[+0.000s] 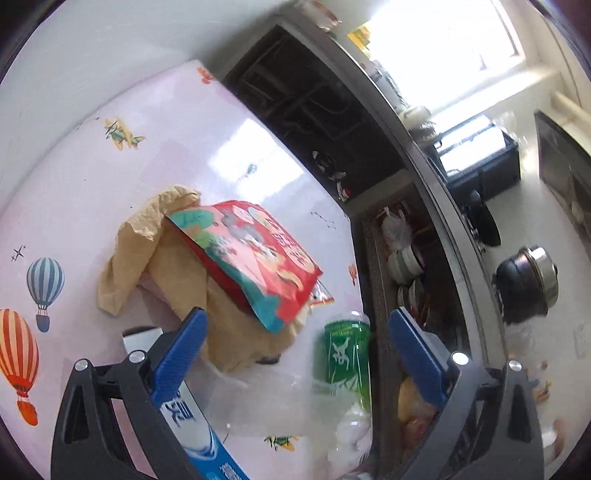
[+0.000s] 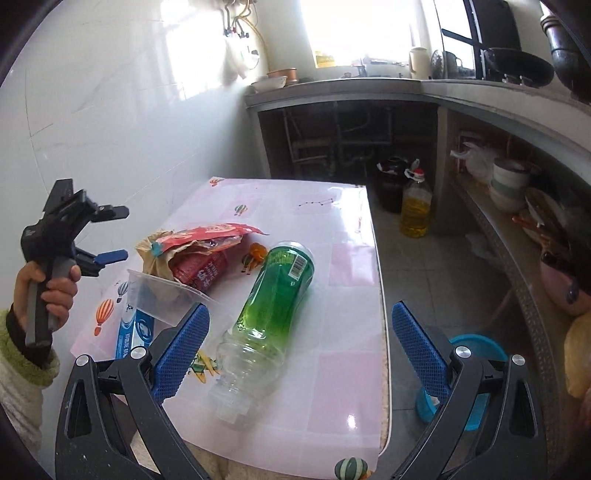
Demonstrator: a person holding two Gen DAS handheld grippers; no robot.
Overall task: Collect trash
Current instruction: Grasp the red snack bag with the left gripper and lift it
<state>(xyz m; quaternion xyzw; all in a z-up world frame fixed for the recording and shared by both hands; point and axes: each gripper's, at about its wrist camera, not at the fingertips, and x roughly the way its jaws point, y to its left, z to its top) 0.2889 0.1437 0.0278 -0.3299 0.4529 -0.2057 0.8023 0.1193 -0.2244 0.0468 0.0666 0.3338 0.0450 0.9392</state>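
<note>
While both claws gape empty | green bottle (image 2: 273, 291) lies on balloon-print table (image 2: 343, 280) | kitchen

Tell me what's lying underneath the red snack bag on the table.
The red snack bag rests on crumpled brown paper. From the right wrist view a red packet shows tucked beneath them. Anything deeper in the pile is covered.

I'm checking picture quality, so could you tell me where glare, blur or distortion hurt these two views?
Left wrist view: the window is blown out, glare lies on the table, the green bottle is motion-blurred, and fisheye bends the counter edge. Right wrist view: sharper, with the bottle crisp, though its window is overexposed.
</note>
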